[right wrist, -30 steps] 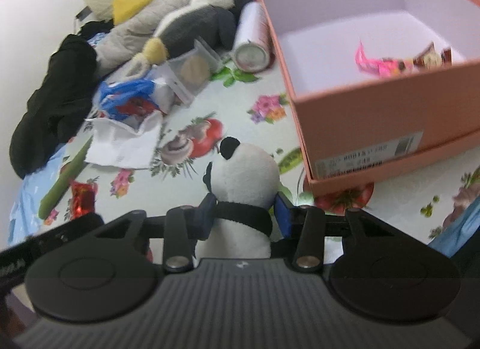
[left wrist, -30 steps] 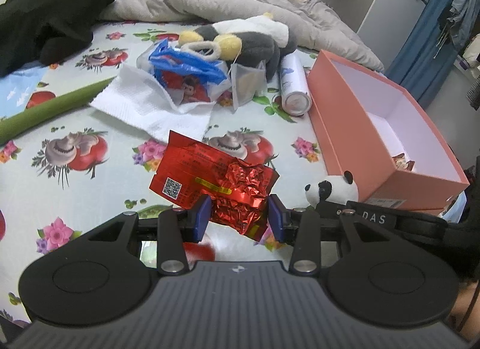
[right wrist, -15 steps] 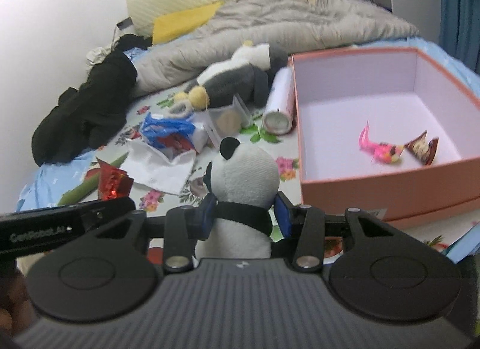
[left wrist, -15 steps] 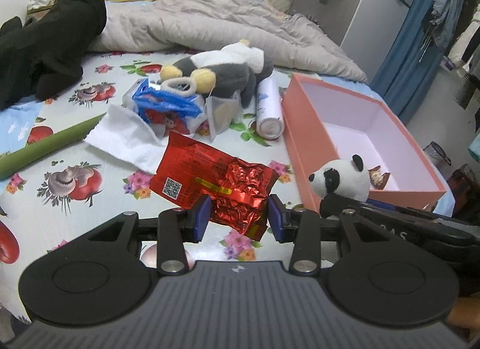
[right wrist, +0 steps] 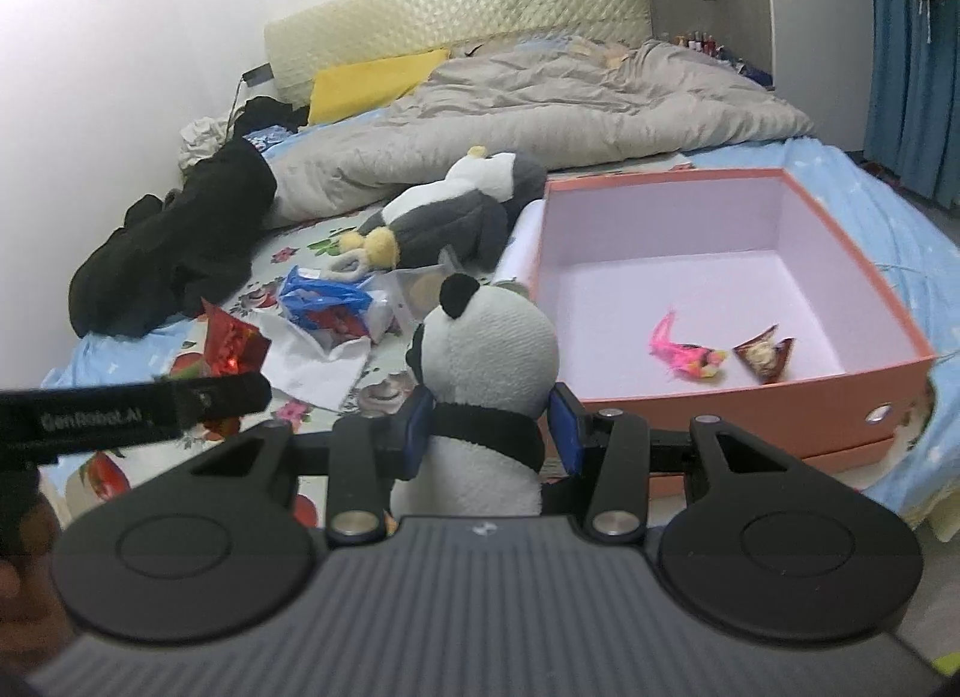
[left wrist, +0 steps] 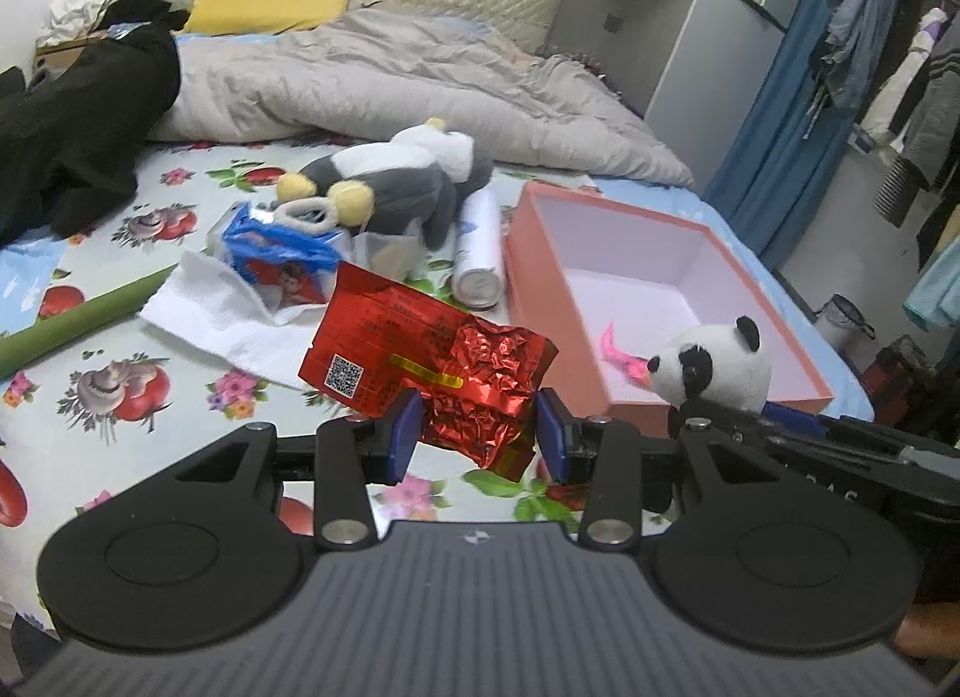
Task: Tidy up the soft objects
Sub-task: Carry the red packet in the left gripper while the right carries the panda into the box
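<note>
My left gripper (left wrist: 477, 432) is shut on a crinkled red foil packet (left wrist: 432, 364) and holds it above the flowered bedsheet. My right gripper (right wrist: 491, 427) is shut on a small panda plush (right wrist: 489, 364), held up to the left of the open salmon-pink box (right wrist: 708, 409). The panda (left wrist: 714, 370) and box (left wrist: 540, 283) also show in the left wrist view. The red packet (right wrist: 231, 346) shows at the left of the right wrist view. Inside the box lie a pink wrapper (right wrist: 684, 352) and a brown wrapper (right wrist: 765, 352).
On the bed lie a grey and white plush (left wrist: 396, 187), a blue and red bag (left wrist: 279, 253), a white paper towel (left wrist: 222, 310), a white can (left wrist: 477, 253), a green roll (left wrist: 78, 319), black clothes (left wrist: 72, 133) and a grey duvet (left wrist: 408, 91).
Both grippers have risen from the bed with their loads. The panda now hangs higher, beside the box, and the views look further across the bed.
</note>
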### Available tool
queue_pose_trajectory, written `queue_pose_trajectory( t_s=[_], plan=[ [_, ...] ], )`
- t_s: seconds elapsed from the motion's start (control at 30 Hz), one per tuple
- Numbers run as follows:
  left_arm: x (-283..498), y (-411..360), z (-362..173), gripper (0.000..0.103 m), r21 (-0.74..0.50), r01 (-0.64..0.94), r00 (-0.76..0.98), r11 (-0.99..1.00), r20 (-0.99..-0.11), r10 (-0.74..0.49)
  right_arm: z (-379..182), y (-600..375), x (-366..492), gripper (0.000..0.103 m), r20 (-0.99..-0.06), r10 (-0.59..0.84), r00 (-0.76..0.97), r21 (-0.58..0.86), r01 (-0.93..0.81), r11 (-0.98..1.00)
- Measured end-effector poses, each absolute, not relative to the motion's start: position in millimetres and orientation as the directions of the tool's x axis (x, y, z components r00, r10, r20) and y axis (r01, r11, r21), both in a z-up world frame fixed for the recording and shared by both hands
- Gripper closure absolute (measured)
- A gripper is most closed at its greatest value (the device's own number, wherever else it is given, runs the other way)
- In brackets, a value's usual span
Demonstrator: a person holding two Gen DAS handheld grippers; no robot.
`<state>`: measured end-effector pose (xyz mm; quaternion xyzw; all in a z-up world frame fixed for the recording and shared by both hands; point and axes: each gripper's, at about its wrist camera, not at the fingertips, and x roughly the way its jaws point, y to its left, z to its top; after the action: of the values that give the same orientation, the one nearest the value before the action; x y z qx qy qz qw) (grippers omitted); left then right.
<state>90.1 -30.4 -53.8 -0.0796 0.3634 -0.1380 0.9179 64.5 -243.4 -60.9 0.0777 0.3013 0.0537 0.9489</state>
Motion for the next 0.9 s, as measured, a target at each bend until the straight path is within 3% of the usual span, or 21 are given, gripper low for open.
queue_pose_trajectory(
  t_s=[0.47, 0.9],
  plan=[
    [88, -97, -26, 0.056, -0.278, 0.314, 0.669, 0.908, -0.614, -0.419, -45, -306, 39, 0.058, -0.564, 0.068, 0.823, 0.173, 0.038, 0.984],
    [148, -169, -30, 0.056, -0.271, 0.371, 0.607, 0.888, -0.654, -0.453, -48, -361, 92, 0.058, -0.585, 0.047, 0.81, 0.192, 0.082, 0.978]
  ],
)
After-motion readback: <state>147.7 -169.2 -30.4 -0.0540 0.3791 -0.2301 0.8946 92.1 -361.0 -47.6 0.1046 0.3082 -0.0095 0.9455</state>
